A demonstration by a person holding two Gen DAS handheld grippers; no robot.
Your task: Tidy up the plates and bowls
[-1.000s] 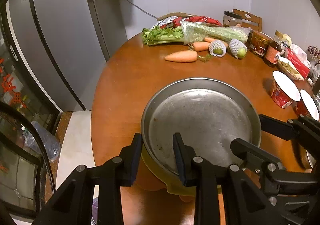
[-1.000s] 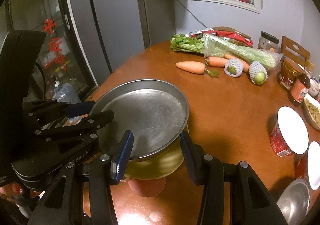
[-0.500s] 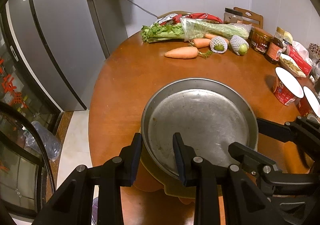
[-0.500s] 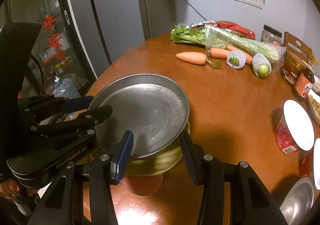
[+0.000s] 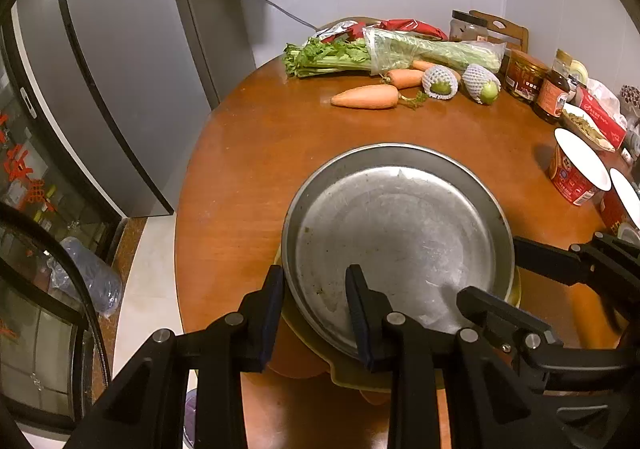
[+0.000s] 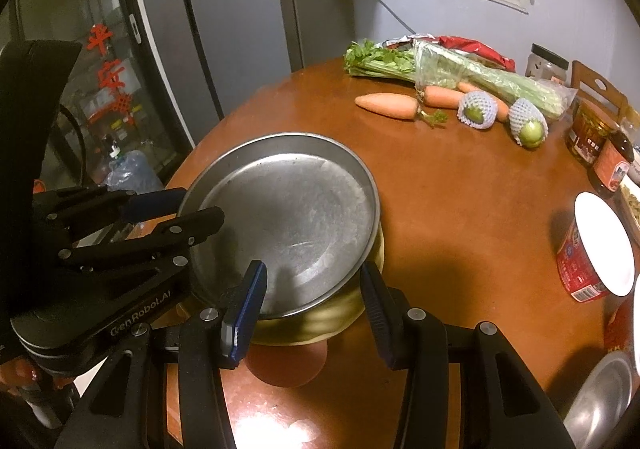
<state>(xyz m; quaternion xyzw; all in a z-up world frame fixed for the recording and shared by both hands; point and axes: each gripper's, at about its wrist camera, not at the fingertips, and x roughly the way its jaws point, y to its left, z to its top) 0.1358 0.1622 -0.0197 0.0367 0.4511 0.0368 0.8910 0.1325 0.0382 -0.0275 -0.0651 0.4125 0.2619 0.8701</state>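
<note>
2 tongs grip a stack of dishes at the near edge of a round wooden tabletop (image 5: pixel 248 153).

The left tongs (image 5: pixel 314 313) are clamped on the near rim of the steel plate (image 5: pixel 396 241), at about 7 o'clock on it. The right tongs (image 6: pixel 312 301) straddle the plate's rim and the yellow bowl (image 6: pixel 328 313) beneath it, 1 finger over the plate and 1 outside; whether they press cannot be told. An orange bowl (image 6: pixel 288 367) sits under the yellow one. At 12 o'clock lie celery (image 5: pixel 332 55), carrots (image 5: pixel 366 96) and 2 net-wrapped fruits (image 5: pixel 440 81); at 3 o'clock stand red noodle cups (image 5: pixel 576 173) and jars (image 5: pixel 524 75).
</note>
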